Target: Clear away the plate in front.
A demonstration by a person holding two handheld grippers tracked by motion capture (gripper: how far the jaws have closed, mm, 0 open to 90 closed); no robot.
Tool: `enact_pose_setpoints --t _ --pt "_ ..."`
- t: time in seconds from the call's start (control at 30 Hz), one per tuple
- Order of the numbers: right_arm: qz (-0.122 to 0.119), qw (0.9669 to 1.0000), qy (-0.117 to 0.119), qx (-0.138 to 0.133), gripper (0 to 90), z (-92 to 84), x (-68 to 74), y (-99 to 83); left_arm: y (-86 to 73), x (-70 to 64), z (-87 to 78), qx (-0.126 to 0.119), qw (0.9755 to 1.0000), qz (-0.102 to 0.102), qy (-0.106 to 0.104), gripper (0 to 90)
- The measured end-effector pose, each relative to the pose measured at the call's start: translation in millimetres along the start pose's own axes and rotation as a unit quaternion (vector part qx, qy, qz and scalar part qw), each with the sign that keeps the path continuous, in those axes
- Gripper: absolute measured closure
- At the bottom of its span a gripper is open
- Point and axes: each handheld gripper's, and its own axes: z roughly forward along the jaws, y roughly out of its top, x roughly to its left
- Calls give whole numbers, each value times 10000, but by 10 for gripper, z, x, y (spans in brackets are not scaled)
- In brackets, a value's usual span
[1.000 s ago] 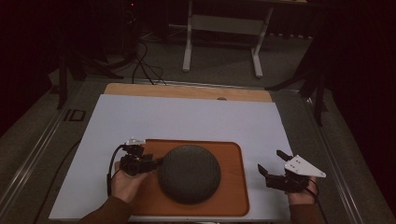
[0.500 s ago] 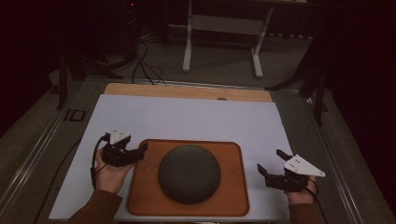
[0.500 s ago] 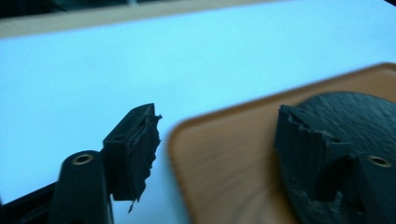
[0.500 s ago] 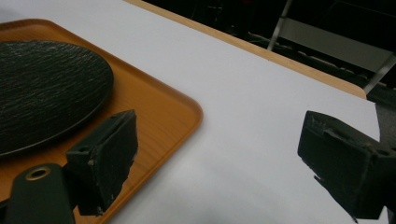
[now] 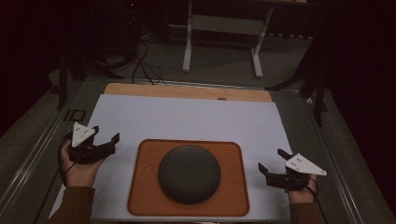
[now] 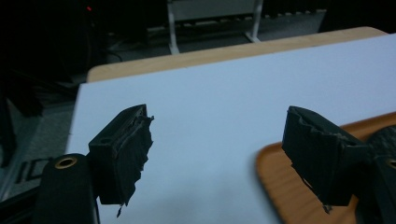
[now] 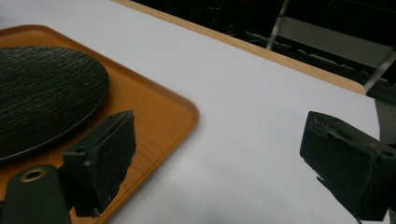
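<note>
A dark, textured dome [image 5: 189,173] sits rim-down in the middle of an orange-brown tray [image 5: 144,186] near the table's front. Left of the tray, my left gripper [image 5: 106,133] hovers open over the white sheet, its jaws wide apart with nothing between them. In the left gripper view my left gripper [image 6: 219,154] frames bare sheet, with the tray's corner [image 6: 280,186] and the dome's edge [image 6: 387,137] at the right. My right gripper [image 5: 271,159] stands open just right of the tray. In the right gripper view my right gripper [image 7: 224,158] has the tray [image 7: 149,107] and dome [image 7: 42,98] to its left.
A white sheet [image 5: 187,119] covers most of the wooden table, whose bare far strip [image 5: 187,91] shows behind it. Past the table are a dark floor with cables [image 5: 140,70] and a white metal stand [image 5: 224,28]. Metal rails run along both table sides.
My left gripper has drawn back leftward from the dome's left edge, off the tray and over the white sheet. The right gripper, tray and dome have stayed put.
</note>
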Motion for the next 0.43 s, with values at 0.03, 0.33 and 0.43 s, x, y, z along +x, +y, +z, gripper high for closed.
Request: enact_pose_setpoints --t 0.03,0.33,0.43 --pt "16 10000 -20 -11 103 -4 -4 0 -12 25 -8 -22 10000 1 6 241" --pt "264 9994 -216 -19 99 25 -47 -31 -150 170 9 25 9998 52 170 247" --pt "286 9991 -324 -13 99 42 -61 -44 -181 168 31 70 9996 109 246 250"
